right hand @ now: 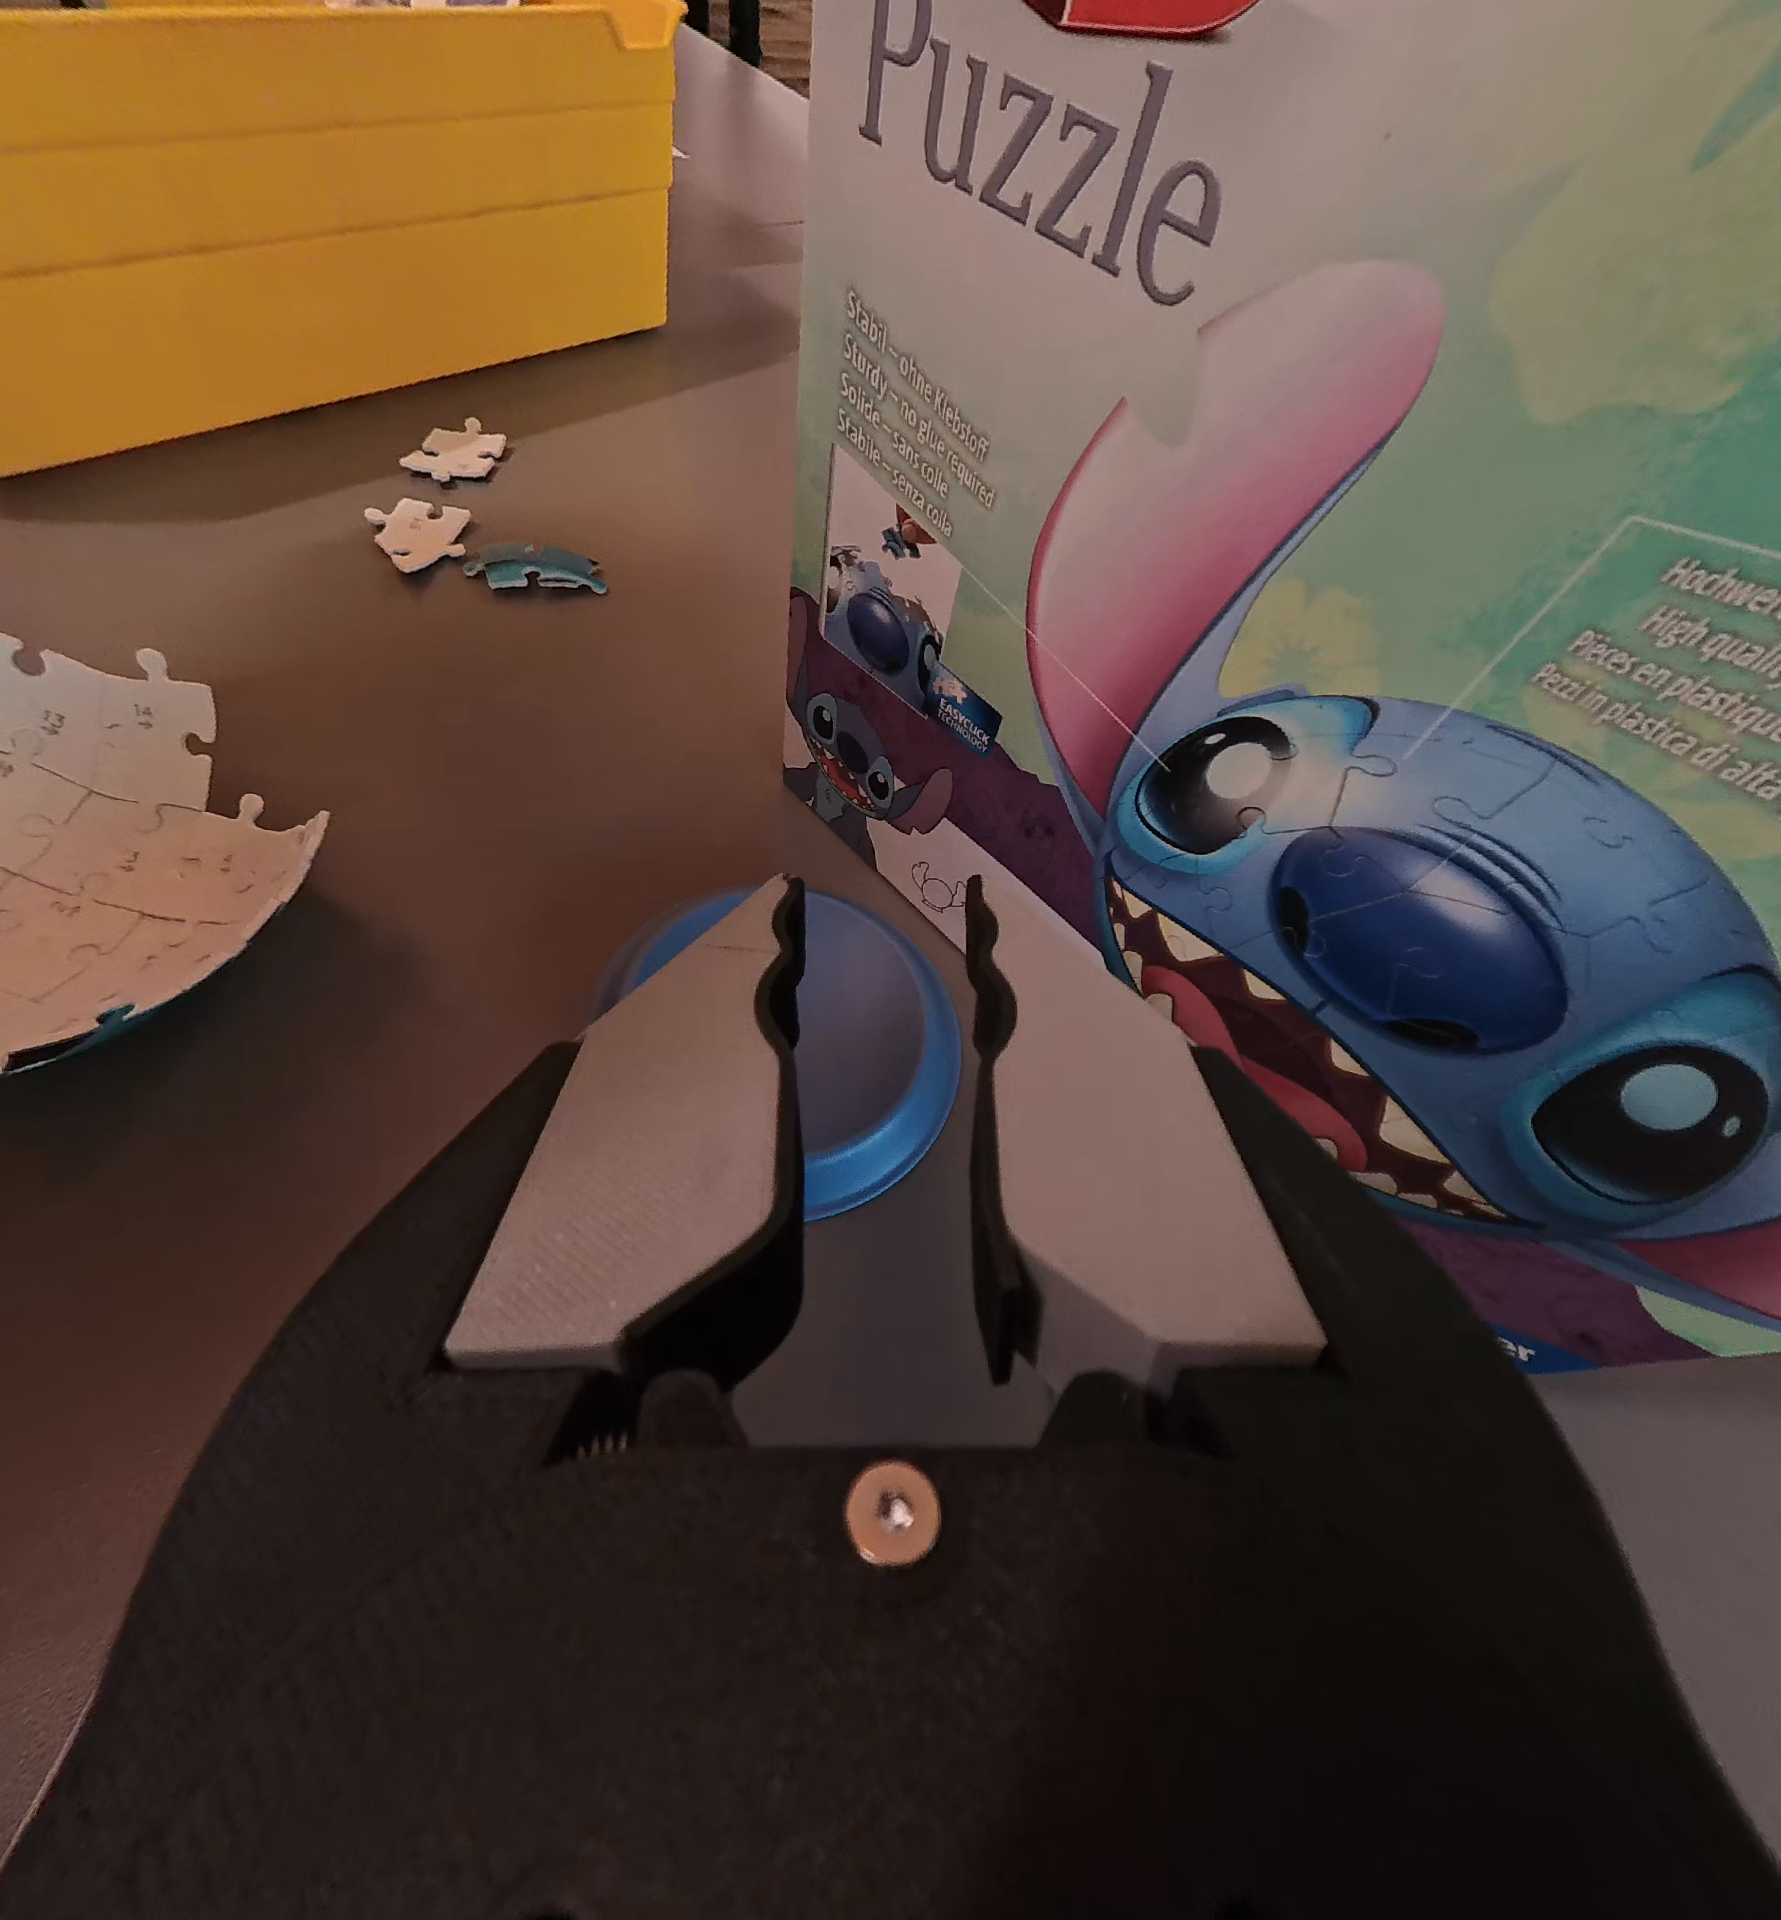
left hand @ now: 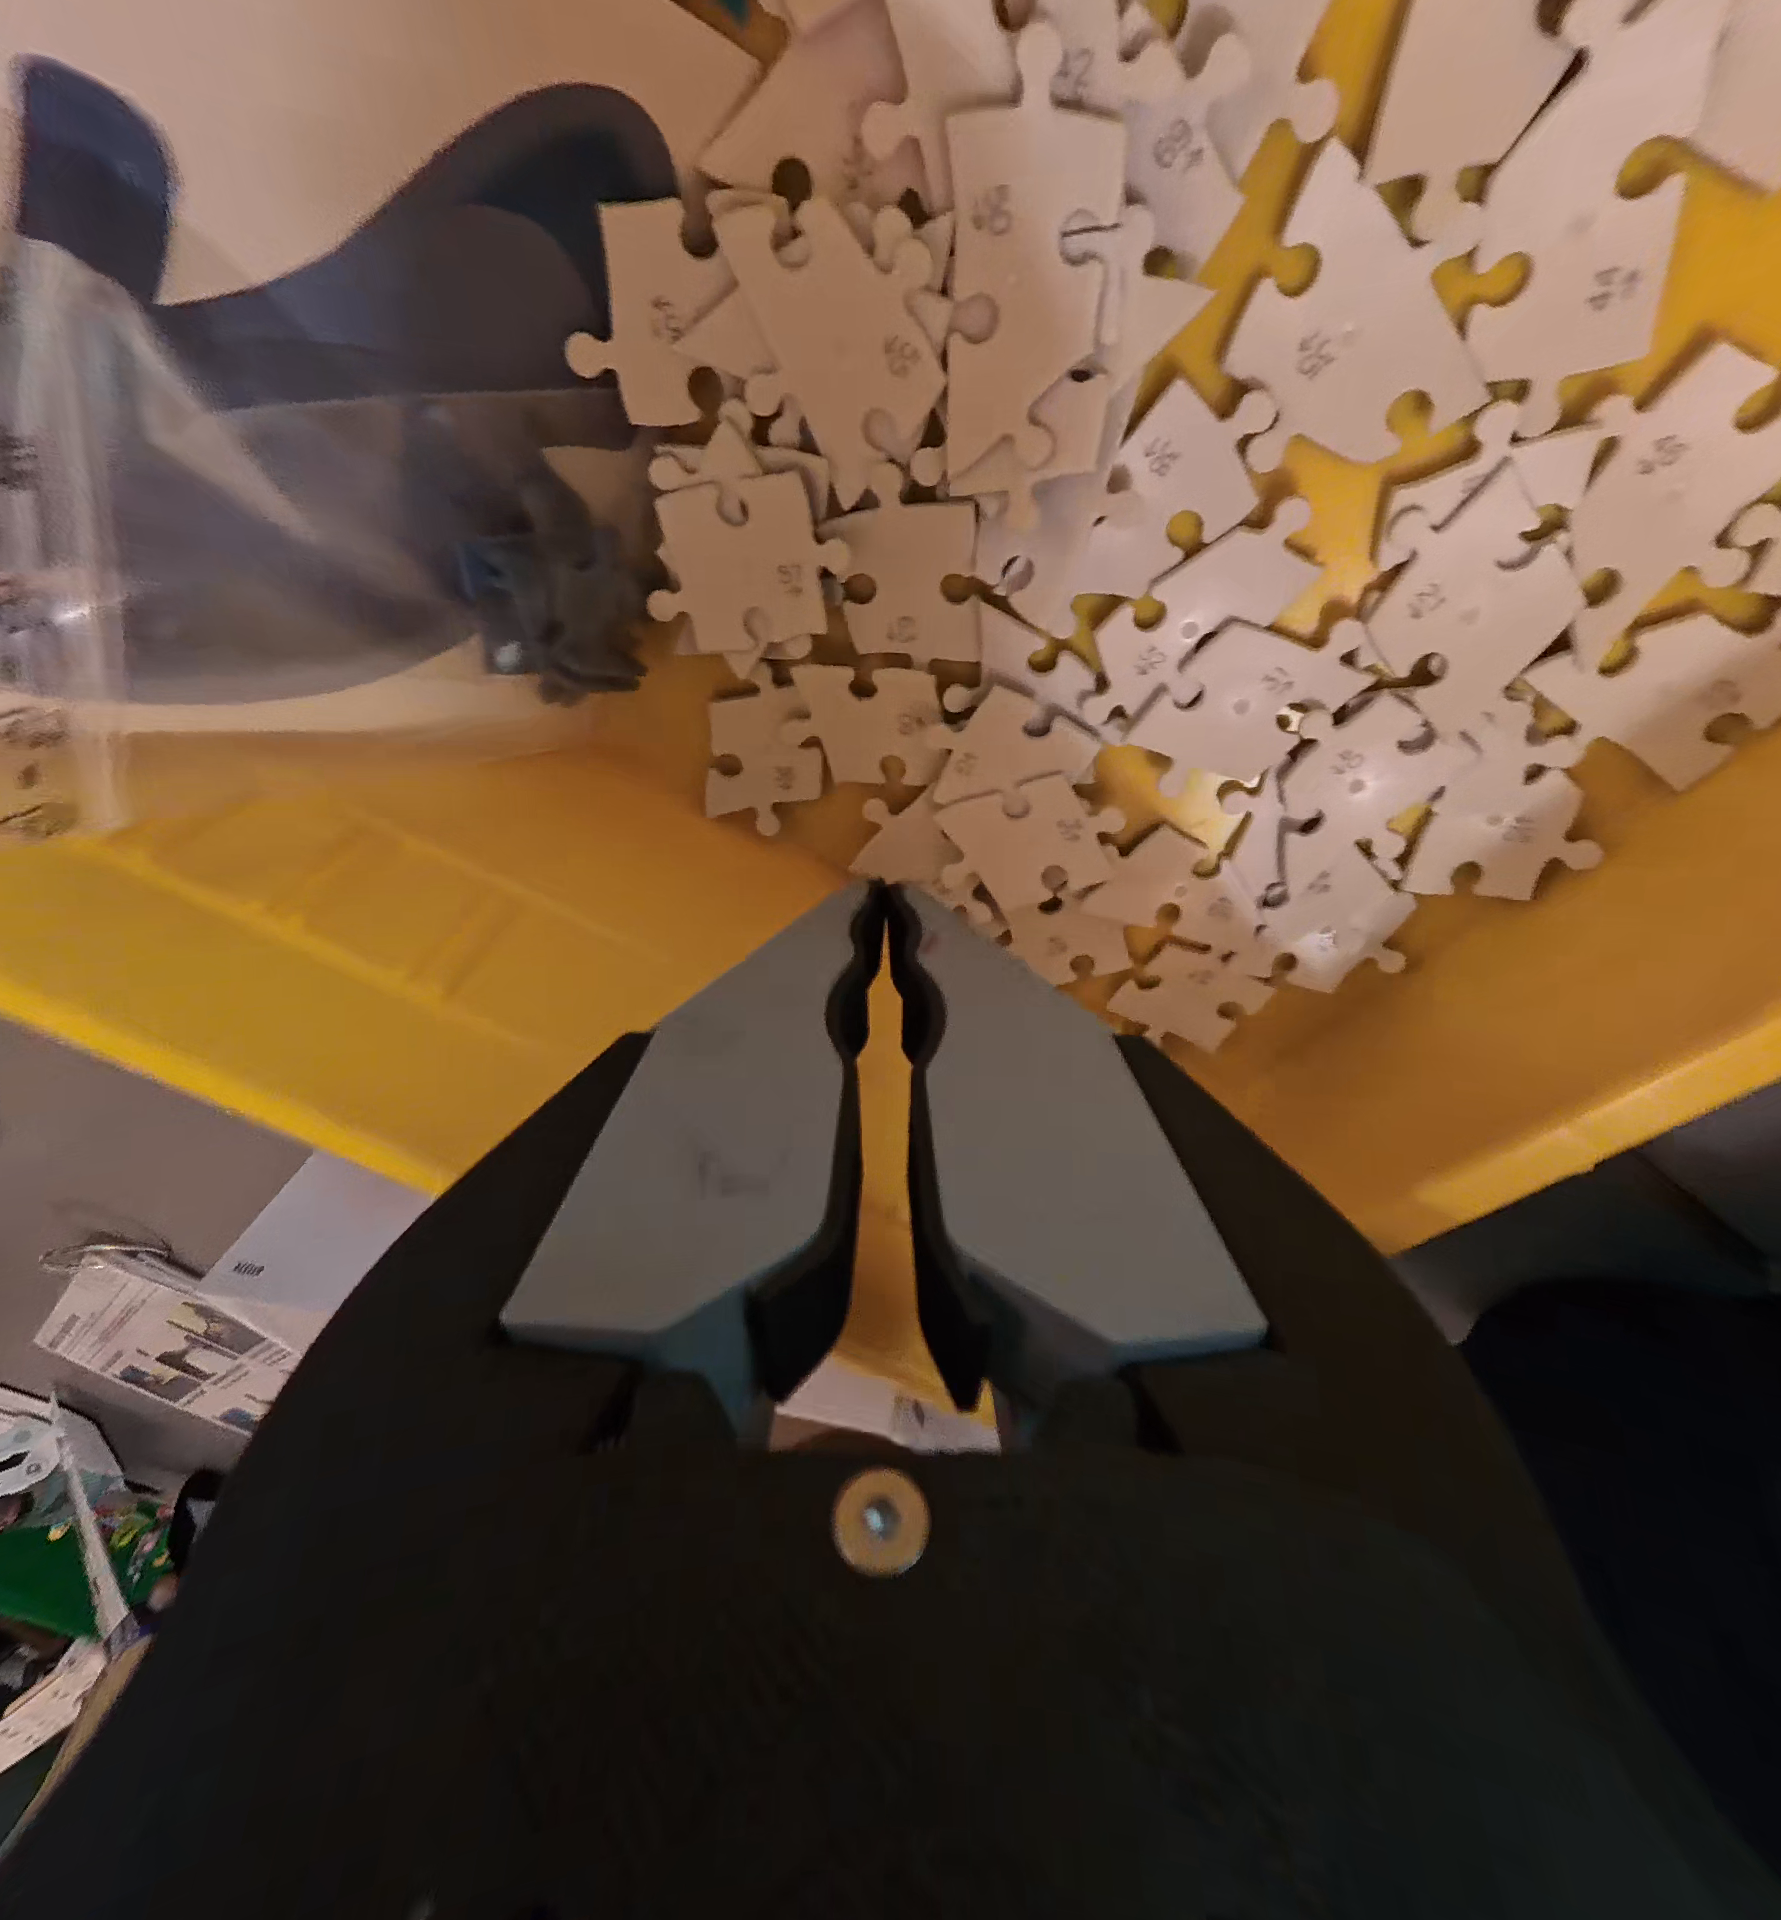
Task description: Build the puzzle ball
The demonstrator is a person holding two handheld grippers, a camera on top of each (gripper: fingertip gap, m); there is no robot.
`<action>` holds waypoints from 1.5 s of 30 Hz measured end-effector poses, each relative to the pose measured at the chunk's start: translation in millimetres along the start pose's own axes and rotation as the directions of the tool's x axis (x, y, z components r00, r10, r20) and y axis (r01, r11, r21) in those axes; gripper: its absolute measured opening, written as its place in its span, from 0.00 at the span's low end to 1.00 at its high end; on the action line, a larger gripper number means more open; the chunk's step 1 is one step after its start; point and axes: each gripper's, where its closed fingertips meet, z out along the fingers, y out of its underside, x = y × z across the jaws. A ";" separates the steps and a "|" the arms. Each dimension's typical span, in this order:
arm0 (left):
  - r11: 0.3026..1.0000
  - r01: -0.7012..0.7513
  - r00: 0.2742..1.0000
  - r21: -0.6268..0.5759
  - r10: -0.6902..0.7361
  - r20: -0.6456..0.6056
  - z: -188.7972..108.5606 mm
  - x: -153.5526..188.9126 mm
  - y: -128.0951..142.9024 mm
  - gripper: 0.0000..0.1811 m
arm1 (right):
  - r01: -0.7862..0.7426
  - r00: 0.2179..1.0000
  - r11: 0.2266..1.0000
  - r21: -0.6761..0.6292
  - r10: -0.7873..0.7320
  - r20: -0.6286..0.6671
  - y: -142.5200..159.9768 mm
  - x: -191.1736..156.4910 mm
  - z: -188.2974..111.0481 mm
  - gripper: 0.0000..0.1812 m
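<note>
The left gripper (left hand: 878, 888) has its tips pressed together, holding nothing, at the 6 o'clock edge of the pieces (left hand: 1229, 520) heaped in the yellow bin (left hand: 366, 935). The right gripper (right hand: 881, 894) gapes empty over a blue stand (right hand: 865, 1164); the half-ball (right hand: 86, 862) lies at 9 o'clock, the box (right hand: 1385, 416) at 2.

Grey table (right hand: 574, 727) bears bin (right hand: 294, 260), box (right hand: 1385, 520), pieces (right hand: 418, 530).

The yellow bin (right hand: 294, 229) looks like smooth, glossy plastic. The puzzle box (right hand: 1385, 416) is printed card; the table (right hand: 553, 727) is matt grey.
</note>
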 end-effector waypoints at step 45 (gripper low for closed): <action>0.998 -0.030 0.993 0.064 0.037 -0.114 13.4 7.0 -14.7 0.15 | 0.003 1.000 1.000 -0.006 -0.003 0.011 1.3 -2.3 0.7 0.15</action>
